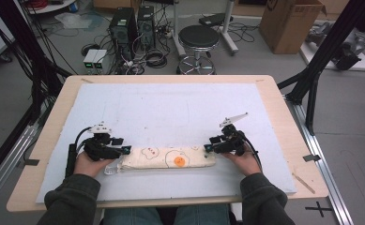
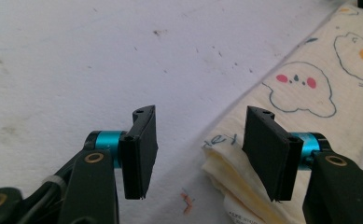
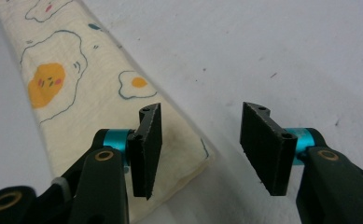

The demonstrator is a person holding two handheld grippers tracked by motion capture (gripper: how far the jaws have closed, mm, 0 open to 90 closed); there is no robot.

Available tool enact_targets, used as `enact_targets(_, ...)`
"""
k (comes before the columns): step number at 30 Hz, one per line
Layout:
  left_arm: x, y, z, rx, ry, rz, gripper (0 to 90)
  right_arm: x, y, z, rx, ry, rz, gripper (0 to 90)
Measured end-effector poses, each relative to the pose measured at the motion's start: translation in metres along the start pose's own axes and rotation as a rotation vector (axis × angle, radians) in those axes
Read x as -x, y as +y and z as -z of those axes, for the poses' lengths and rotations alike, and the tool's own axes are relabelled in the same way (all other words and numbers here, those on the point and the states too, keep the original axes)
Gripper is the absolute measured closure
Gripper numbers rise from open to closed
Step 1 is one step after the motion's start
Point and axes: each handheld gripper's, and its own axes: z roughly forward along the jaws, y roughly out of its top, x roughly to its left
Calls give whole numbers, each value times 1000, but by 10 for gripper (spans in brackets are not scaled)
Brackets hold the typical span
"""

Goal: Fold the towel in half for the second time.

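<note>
Towel (image 1: 167, 158), folded into a long strip, lay across the mat (image 1: 171, 108) near its 6 o'clock edge. Left gripper (image 1: 124, 151) and right gripper (image 1: 209, 148) stood open at its ends, gripping nothing. A pinch could catch only the top layer and unfold it. Open mat lay toward 12 o'clock.

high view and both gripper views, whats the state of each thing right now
folded cloth: folded into a long narrow strip, lying flat on the white mat, not gripped
left hand-held gripper: jaws open, at the cloth's left end, one pad over its corner
right hand-held gripper: jaws open, at the cloth's right end
white mat: lying flat on the table, faintly stained
</note>
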Motion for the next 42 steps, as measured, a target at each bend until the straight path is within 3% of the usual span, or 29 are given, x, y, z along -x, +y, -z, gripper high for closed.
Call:
enact_targets(7, 4, -1, -10, -59, -36, -15, 479, -1, -1, -5, -32, 29, 1, 548)
enact_targets(13, 7, -2, -11, -70, -74, -41, 607, -6, -2, -5, -51, 40, 20, 628)
enact_targets(25, 11, -2, -10, -66, -68, -86, 806, -10, -2, -6, -61, 88, 61, 809)
enact_targets(37, 10, 0, -5, -33, -52, -94, 828, -7, -1, -1, -33, 91, 64, 828)
enact_targets(42, 7, 2, -3, -11, -44, -76, 831, -8, 2, 3, -24, 77, 68, 829)
